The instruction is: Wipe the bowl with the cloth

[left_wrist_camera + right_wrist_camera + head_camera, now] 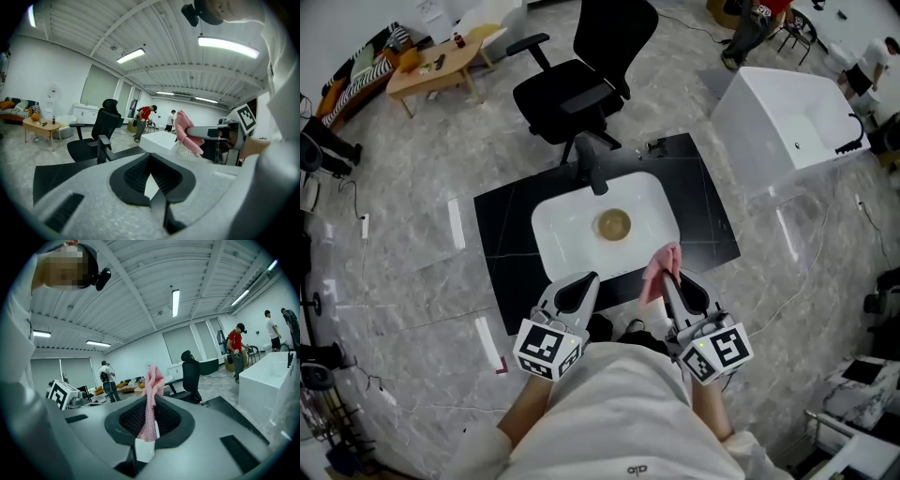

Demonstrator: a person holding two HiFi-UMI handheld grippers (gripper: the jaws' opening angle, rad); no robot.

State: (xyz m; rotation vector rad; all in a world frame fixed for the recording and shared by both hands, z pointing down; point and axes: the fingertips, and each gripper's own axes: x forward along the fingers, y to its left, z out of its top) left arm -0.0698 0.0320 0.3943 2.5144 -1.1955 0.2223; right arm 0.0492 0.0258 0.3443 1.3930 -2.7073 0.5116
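- The brown bowl (613,224) sits in the middle of the white sink (558,230), apart from both grippers.
- The pink cloth (660,270) is pinched in the right gripper (673,281), above the sink's near right rim.
- The left gripper (577,291) has its jaws together with nothing between them, at the near left rim.
- A black office chair (581,75) stands on the far side of the sink.
- A white bathtub (787,117) is at the far right.

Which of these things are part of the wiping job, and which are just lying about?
In the job: bowl, cloth, right gripper holding it, sink.
Just lying about: office chair, bathtub, wooden table.
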